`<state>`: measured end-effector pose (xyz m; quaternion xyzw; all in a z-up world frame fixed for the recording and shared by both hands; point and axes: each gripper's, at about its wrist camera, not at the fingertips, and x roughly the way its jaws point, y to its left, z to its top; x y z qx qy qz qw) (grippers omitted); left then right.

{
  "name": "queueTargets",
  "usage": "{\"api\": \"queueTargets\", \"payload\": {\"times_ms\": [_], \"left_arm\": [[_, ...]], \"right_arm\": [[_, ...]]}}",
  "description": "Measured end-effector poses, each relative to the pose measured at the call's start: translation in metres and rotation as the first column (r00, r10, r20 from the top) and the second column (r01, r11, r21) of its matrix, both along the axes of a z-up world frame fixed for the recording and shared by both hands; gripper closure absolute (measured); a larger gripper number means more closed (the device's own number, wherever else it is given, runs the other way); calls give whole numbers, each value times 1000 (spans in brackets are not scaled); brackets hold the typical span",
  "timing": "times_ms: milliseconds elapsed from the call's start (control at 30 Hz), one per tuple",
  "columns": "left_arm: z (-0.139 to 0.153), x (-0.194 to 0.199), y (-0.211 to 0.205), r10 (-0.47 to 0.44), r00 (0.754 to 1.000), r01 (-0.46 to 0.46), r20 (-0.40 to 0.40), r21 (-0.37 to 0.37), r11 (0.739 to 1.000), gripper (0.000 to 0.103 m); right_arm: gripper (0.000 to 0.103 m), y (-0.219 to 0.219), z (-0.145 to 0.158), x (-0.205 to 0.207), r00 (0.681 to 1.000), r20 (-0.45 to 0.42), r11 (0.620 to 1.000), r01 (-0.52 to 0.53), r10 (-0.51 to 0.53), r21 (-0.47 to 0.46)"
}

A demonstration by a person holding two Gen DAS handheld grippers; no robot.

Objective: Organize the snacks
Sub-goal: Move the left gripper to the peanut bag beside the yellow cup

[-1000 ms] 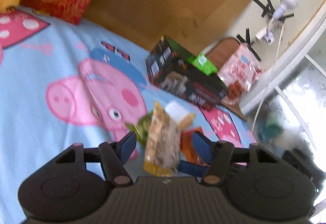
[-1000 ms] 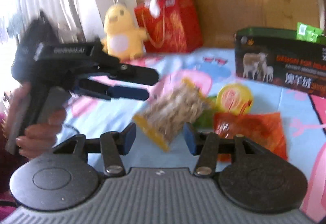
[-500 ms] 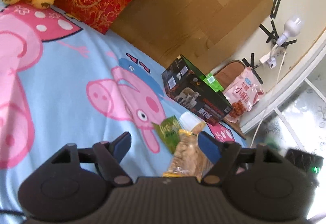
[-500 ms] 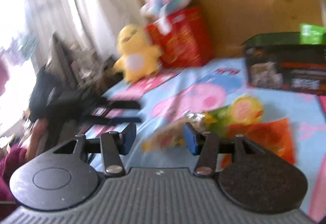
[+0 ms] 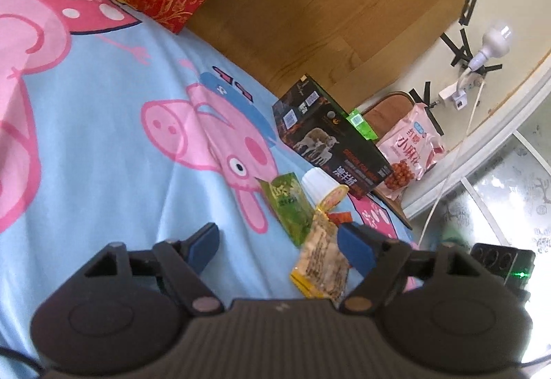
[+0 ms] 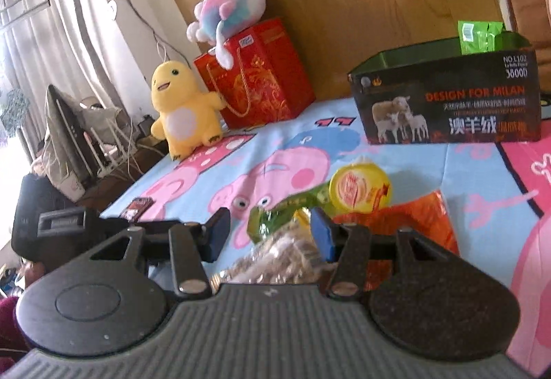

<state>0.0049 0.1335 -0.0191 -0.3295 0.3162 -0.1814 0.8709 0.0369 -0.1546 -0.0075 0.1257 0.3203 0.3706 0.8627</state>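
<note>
Left gripper (image 5: 275,246) jaws have just been opening wider and it's slid off the cracker packet (image 5: 322,263), which now sits lower centre by its right finger, unheld.

Right gripper (image 6: 268,232) hangs half-open over it, gripping nothing. Packet looks light, crinkly, crushable; I'd pinch the sealed end. Open bedsheet (image 5: 103,144) at left.

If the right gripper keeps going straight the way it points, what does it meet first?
Most likely the clear cracker packet lying between the right gripper's open jaws, then the green packet just beyond it. Depth is hard to judge in this view.
</note>
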Motion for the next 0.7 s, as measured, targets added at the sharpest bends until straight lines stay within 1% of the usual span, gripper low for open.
{"api": "queueTargets", "payload": {"times_ms": [133,267,333,400,467,567,700], "left_arm": [[0,0,-3,-5,1000,5,1,10,1000,25],[-1,1,-2,-6,1000,6,-1,3,1000,25],[-1,1,-2,-4,1000,4,-3,-1,1000,25],[-1,1,-1,-3,1000,3,-4,-3,1000,25],[-1,1,-1,-4,1000,4,-4,-2,1000,25],[-1,1,-1,-5,1000,5,-4,0,1000,24],[-1,0,-1,-6,1000,6,-3,0,1000,24]], "right_arm": [[48,1,-6,-1,1000,-20,1000,-8,8,-11],[48,4,-7,-1,999,-29,1000,-24,24,-11],[48,7,-8,-2,996,-56,997,-74,74,-2],[48,12,-7,-7,983,-80,987,-160,162,30],[48,15,-5,-15,976,-66,979,-204,205,26],[48,14,-1,-21,982,-30,982,-186,185,-13],[48,3,-3,-17,990,-48,991,-131,131,5]]}}
